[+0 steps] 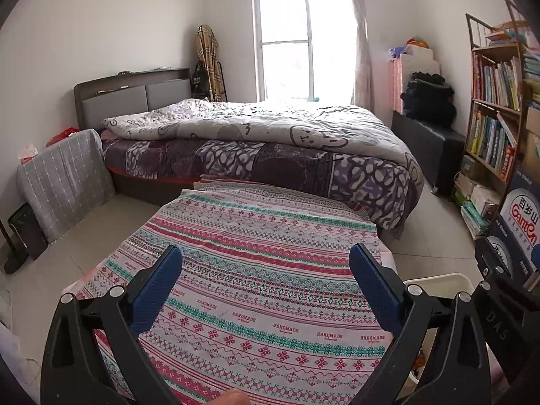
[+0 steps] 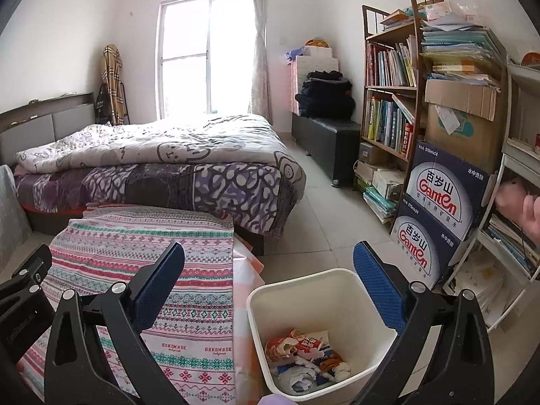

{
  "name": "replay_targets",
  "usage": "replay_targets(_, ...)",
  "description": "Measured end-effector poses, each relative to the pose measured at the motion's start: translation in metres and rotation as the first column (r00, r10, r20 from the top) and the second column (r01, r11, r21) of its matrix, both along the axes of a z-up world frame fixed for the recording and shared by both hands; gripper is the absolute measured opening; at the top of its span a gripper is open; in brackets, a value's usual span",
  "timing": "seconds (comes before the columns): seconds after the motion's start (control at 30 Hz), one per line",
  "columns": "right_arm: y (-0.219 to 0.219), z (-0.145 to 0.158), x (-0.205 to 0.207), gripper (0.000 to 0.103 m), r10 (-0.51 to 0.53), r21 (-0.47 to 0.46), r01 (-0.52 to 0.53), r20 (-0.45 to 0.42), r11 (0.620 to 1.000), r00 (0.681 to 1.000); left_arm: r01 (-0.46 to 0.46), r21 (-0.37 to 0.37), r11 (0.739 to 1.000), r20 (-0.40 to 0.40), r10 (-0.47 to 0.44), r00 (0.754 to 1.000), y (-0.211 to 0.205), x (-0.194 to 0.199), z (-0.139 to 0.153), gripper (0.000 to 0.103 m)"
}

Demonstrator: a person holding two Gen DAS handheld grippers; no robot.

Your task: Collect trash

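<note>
A white trash bin (image 2: 260, 307) stands on the floor right of the table, holding several crumpled wrappers and paper scraps (image 2: 303, 354). My right gripper (image 2: 268, 271) hangs open above the bin and the table's right edge, nothing between its blue pads. My left gripper (image 1: 266, 275) is open over the table, whose patterned cloth (image 1: 256, 236) shows no trash. The bin's rim (image 1: 435, 281) peeks in at the right of the left wrist view. The left gripper's body (image 2: 23, 290) shows at the left edge of the right wrist view.
A bed (image 2: 162, 165) with a rumpled quilt lies beyond the table. A bookshelf (image 2: 388, 101), stacked water cartons (image 2: 435, 216) and a white rack (image 2: 516, 202) line the right wall. A covered nightstand (image 1: 64, 175) stands left. Tiled floor (image 2: 324, 209) runs between bed and shelf.
</note>
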State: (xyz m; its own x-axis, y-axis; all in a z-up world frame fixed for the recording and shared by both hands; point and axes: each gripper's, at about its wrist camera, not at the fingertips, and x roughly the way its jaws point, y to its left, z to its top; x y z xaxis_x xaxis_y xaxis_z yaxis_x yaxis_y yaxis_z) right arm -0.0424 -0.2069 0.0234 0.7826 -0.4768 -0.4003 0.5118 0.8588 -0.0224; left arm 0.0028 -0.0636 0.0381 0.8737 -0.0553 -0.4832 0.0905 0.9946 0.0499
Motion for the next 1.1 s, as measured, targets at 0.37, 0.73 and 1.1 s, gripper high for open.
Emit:
replay_targets(0.37, -0.0002, -0.0002, 0.0003, 0.096, 0.002, 0.004, -0.002, -0.003, 1.000, 1.000, -0.011, -0.011, 1.000, -0.024, 0.010, 1.000, 0.0020, 0.0056, -0.0025, 0.096)
replay_targets(0.73, 0.0012, -0.0021, 0.0006, 0.096, 0.008, -0.003, -0.008, -0.009, 1.000, 1.000, -0.011, -0.012, 1.000, -0.025, 0.010, 1.000, 0.0018, 0.0063, -0.0027, 0.096)
replay_targets(1.1, 0.0025, -0.0018, 0.0013, 0.096, 0.013, -0.008, -0.013, -0.014, 1.000, 1.000, -0.015, -0.010, 1.000, -0.028, 0.015, 0.999, 0.0032, 0.0083, -0.0055, 0.096)
